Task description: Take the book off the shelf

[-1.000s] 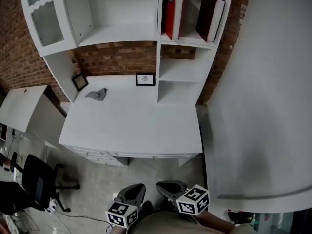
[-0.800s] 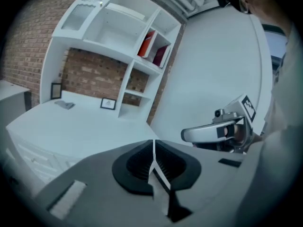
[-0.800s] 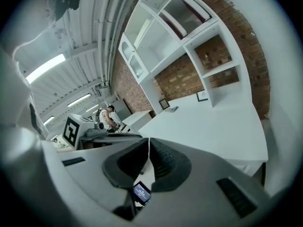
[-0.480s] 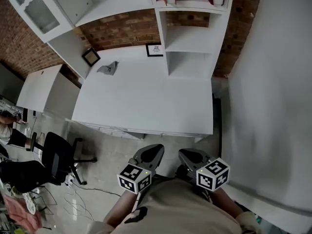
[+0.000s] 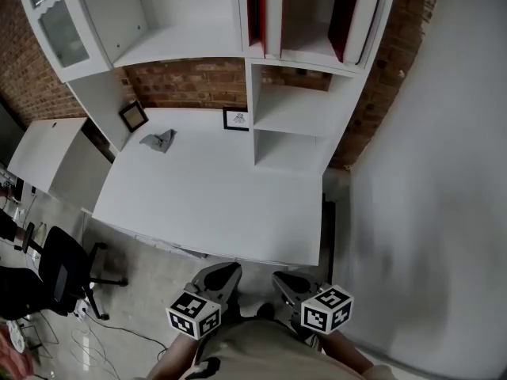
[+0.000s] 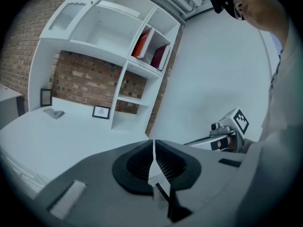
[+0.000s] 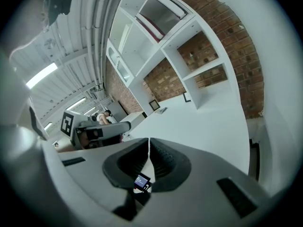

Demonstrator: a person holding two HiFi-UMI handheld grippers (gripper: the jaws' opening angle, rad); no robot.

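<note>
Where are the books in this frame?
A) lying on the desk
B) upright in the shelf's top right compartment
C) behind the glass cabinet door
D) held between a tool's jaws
B: the books stand upright on the shelf at top right, well above the desk.

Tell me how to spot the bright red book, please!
Find the white shelf unit on the desk against the brick wall. In its top right compartment, the bright red book stands upright at the far left. It is brighter than the dark maroon book, which leans at the right.
</note>
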